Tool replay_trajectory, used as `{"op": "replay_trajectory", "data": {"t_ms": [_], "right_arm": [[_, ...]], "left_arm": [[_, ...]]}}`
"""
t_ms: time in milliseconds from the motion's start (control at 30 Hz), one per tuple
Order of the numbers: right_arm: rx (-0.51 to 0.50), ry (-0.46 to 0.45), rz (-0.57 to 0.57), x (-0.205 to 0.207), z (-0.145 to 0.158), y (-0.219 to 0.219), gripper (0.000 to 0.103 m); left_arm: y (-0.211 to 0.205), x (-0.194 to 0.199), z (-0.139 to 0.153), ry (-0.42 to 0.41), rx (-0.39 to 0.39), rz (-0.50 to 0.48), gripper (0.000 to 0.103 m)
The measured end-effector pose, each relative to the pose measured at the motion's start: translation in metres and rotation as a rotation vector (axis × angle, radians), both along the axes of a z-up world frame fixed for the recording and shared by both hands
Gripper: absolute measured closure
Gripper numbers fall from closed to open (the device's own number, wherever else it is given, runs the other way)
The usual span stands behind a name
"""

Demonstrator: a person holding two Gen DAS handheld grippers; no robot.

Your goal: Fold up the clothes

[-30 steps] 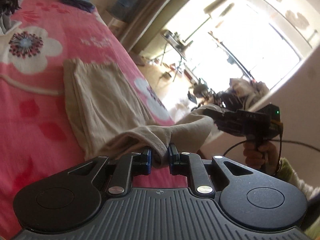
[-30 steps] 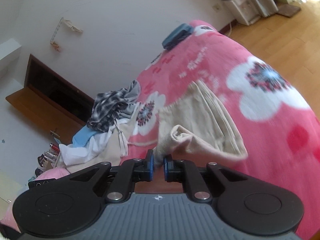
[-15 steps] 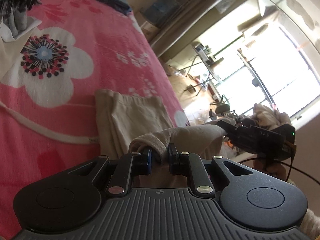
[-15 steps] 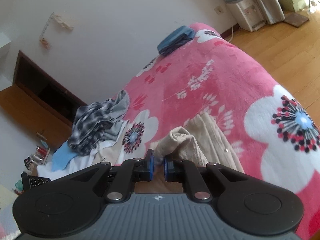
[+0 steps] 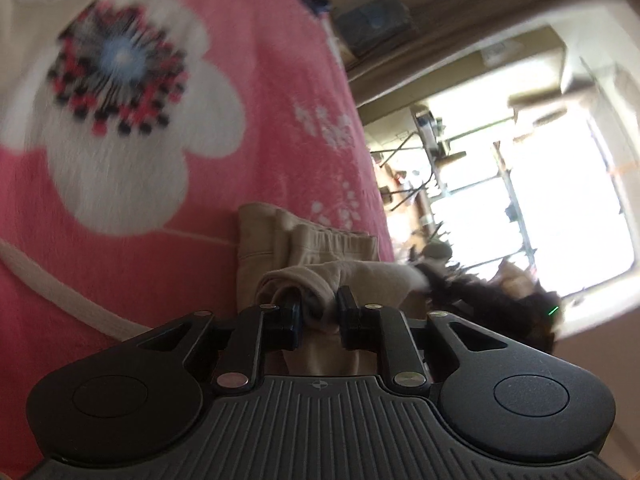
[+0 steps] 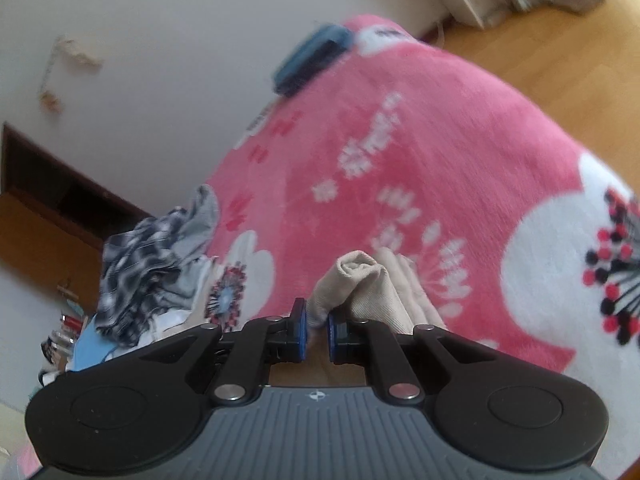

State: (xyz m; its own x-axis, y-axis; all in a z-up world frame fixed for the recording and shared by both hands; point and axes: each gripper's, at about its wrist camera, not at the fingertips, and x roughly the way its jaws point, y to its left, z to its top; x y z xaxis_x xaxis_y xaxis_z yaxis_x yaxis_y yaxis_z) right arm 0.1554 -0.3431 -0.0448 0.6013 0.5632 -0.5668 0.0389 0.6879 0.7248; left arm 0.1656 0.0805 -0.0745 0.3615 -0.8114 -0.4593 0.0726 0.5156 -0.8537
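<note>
Beige cotton garment [image 5: 320, 248], folded over on itself, lies on the pink fleece blanket with white flowers [image 5: 248, 80] near its edge. My left gripper [image 5: 318, 316] has a bunched fold of it between its fingers, and the jaws are opening around that fold. My right gripper [image 6: 316, 330] is nearly closed, pinching another rolled corner. A heap of checked and white clothes [image 6: 152, 256] sits well apart.
</note>
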Motion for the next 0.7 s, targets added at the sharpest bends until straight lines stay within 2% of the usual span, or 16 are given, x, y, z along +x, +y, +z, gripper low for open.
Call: {"op": "replay_trajectory", "data": {"t_ms": [33,100,167,233,267,400,500,533,700], "right_arm": [[0.014,0.009,-0.006,0.002,-0.006,-0.001,0.09],[0.04,0.018,-0.014,0.004,-0.015,-0.004,0.085],[0.067,0.007,-0.018,0.003,-0.018,-0.007,0.079],[0.092,-0.021,-0.029,0.001,-0.017,-0.012,0.069],[0.104,-0.044,-0.05,-0.002,-0.015,-0.016,0.057],[0.152,-0.134,-0.133,-0.013,-0.009,-0.031,0.057],[0.126,-0.16,-0.17,-0.023,-0.005,-0.04,0.057],[0.083,-0.162,-0.166,-0.026,-0.002,-0.04,0.057],[-0.134,-0.148,-0.128,-0.029,0.003,-0.035,0.057]], "left_arm": [[0.003,0.002,-0.004,0.018,-0.029,0.013,0.07],[0.009,0.002,-0.008,0.035,-0.084,0.044,0.061],[0.014,0.001,-0.011,0.043,-0.133,0.068,0.056],[0.019,-0.001,-0.009,0.03,-0.166,0.093,0.048],[0.021,-0.002,-0.008,0.021,-0.181,0.106,0.046],[0.029,-0.007,-0.003,-0.015,-0.224,0.156,0.042],[0.031,-0.009,0.002,-0.049,-0.173,0.176,0.042],[0.03,-0.01,0.003,-0.063,-0.135,0.176,0.042],[0.007,-0.013,0.008,-0.145,0.129,0.091,0.042]]}}
